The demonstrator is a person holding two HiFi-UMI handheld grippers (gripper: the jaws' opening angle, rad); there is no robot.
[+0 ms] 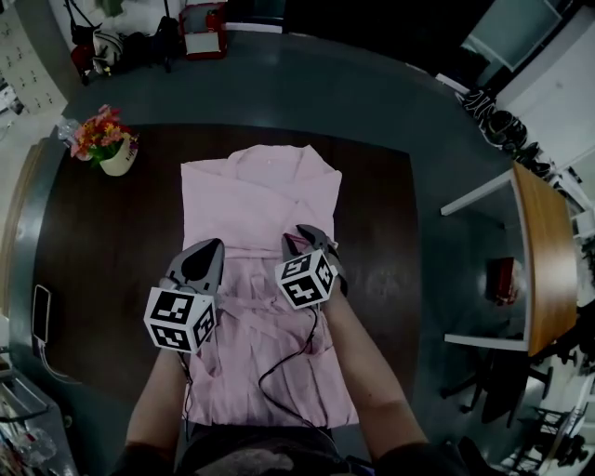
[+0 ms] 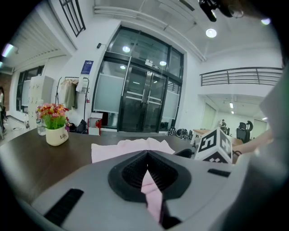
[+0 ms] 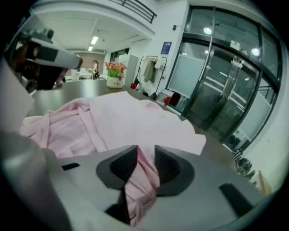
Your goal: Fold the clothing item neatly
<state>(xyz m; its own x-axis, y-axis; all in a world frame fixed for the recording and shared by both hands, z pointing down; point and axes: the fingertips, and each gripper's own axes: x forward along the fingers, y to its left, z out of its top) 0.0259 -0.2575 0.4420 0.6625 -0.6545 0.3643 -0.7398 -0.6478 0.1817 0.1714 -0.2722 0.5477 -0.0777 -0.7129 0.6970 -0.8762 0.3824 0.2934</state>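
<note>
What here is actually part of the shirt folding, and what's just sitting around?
Part of the job: pink shirt; left gripper, shut on its cloth; right gripper, cloth between its jaws; dark table.
Just lying about: flower pot; flat device at the table's edge; wooden desk; red box.

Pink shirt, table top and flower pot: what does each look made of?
Pink shirt: thin woven cloth, matte, likely cotton or a blend; it creases and bunches softly. Table top: dark wood or wood-look laminate, smooth with slight sheen. Flower pot: smooth white wall, probably glazed ceramic.
</note>
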